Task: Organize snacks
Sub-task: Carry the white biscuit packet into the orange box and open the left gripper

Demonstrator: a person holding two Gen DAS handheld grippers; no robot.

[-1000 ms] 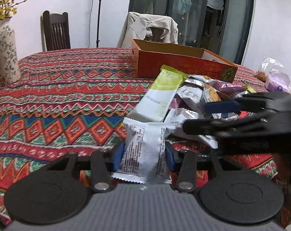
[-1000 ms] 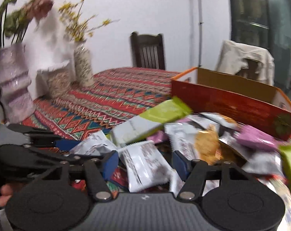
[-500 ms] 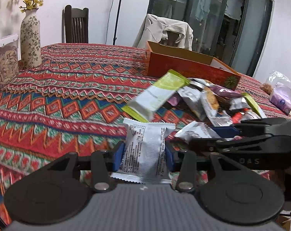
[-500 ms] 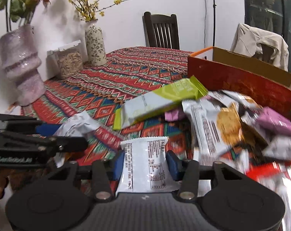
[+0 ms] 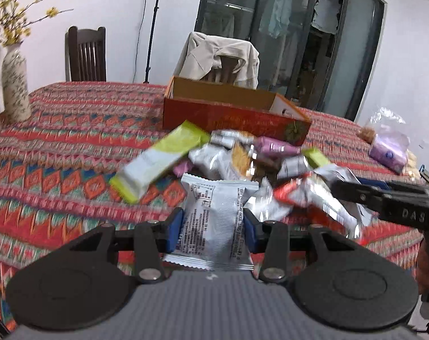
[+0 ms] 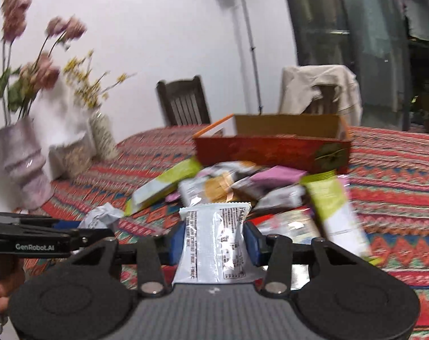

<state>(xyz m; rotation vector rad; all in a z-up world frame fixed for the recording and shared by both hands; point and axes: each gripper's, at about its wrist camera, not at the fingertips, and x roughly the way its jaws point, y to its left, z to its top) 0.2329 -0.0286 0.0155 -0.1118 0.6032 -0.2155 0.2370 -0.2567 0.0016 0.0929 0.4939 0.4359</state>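
Observation:
My left gripper (image 5: 213, 226) is shut on a white snack packet (image 5: 217, 198), held flat between its blue pads above the patterned tablecloth. My right gripper (image 6: 214, 240) is shut on a similar white packet (image 6: 214, 221). Beyond both lies a pile of mixed snacks (image 5: 242, 155) (image 6: 242, 184), with a long lime-green and white pack (image 5: 160, 158) at its left. Behind the pile stands an open orange-red cardboard box (image 5: 234, 116) (image 6: 271, 147). The right gripper (image 5: 353, 188) shows at the right of the left wrist view. The left gripper (image 6: 81, 228) shows at the left of the right wrist view.
A patterned vase (image 5: 14, 90) and a food jar (image 6: 72, 153) stand at the table's left, with a pink vase (image 6: 21, 164) nearer. Two chairs stand behind, one draped with a beige jacket (image 5: 220, 53). A plastic bag with a purple pack (image 5: 387, 150) lies at the right.
The right gripper's jaws closed on a white packet from the pile and drew it back. Both grippers pulled away from the pile, the left still gripping its packet.

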